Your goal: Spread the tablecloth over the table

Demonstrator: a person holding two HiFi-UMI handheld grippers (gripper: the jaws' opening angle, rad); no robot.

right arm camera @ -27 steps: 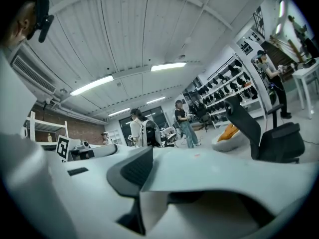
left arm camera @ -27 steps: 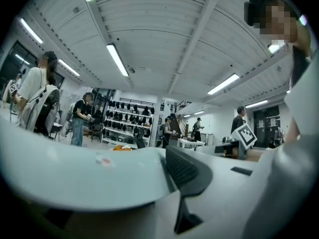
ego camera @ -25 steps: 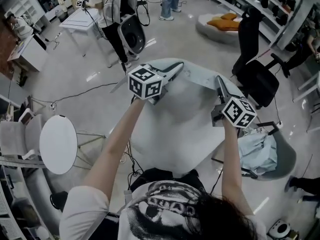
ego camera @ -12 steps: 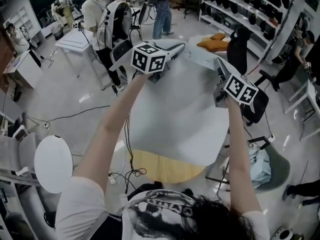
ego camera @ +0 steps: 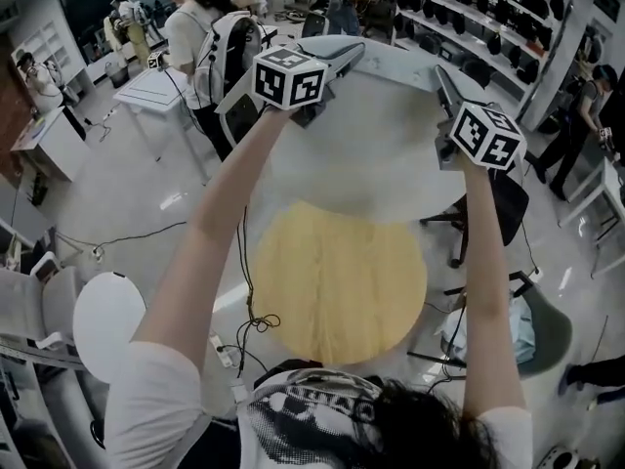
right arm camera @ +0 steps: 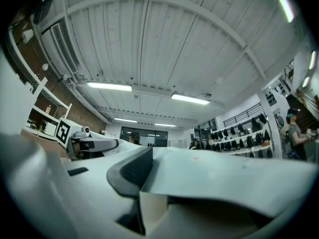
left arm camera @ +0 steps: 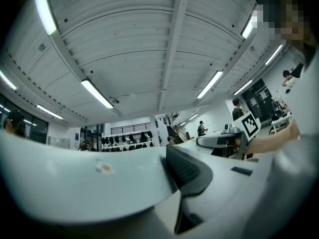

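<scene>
- The tablecloth [ego camera: 381,145] hung in the air, stretched between both tongs above the far edge of the round worktop [ego camera: 337,281], with most of the wooden top bare.
- The left tongs [ego camera: 350,56] and the right tongs [ego camera: 442,76] were each clamped on its upper hem.
- Doing it well likely meant keeping both grips level and taut, then lowering the sheet centred, with even overhang all round.
</scene>
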